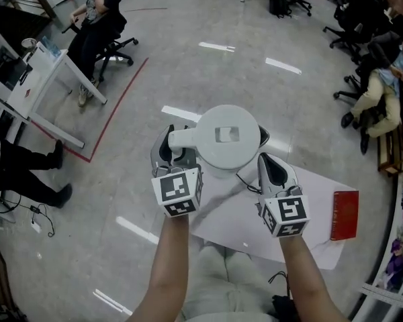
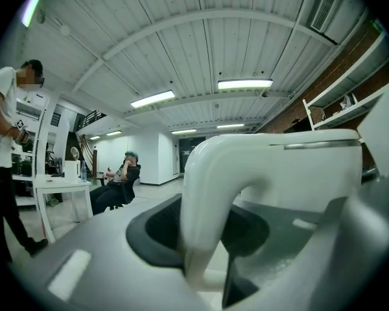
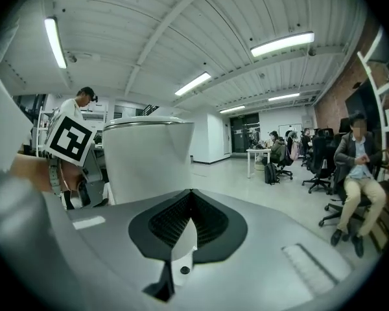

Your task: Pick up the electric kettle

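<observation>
Two grippers are at the electric kettle [image 1: 227, 139], one on either side of it, above the near edge of a white table [image 1: 309, 247].

The left gripper [image 1: 174, 149] carries a cube [image 1: 178, 190] whose faces bear square black-and-white markers, a coded pattern rather than letters. Its jaws pinch the kettle's white handle [image 2: 207, 199]. In the left gripper view the handle arches up from between the dark ribbed pads [image 2: 157, 229] and curves over to the kettle's body, which fills the space just ahead and to the right of that gripper.

The kettle is white and round, with a flat lid that has a small square recess in its middle, and it stands upright. A thin dark cord [image 1: 245, 180] runs down from under it toward the table. The views do not show whether its base touches the table.

The right gripper [image 1: 272, 170] sits just to the right of the kettle, close to its side. Its jaws are pressed together, the dark pads [image 3: 207, 222] meet along one seam, and nothing is between them. From this gripper the kettle is ahead and to the left, outside the jaws, with the left gripper's cube showing beyond it. The right gripper's own cube [image 1: 285, 215] has the same kind of square markers.

Further right of the right gripper, a flat red book [image 1: 344, 215] lies on the table, well apart from the kettle.
</observation>
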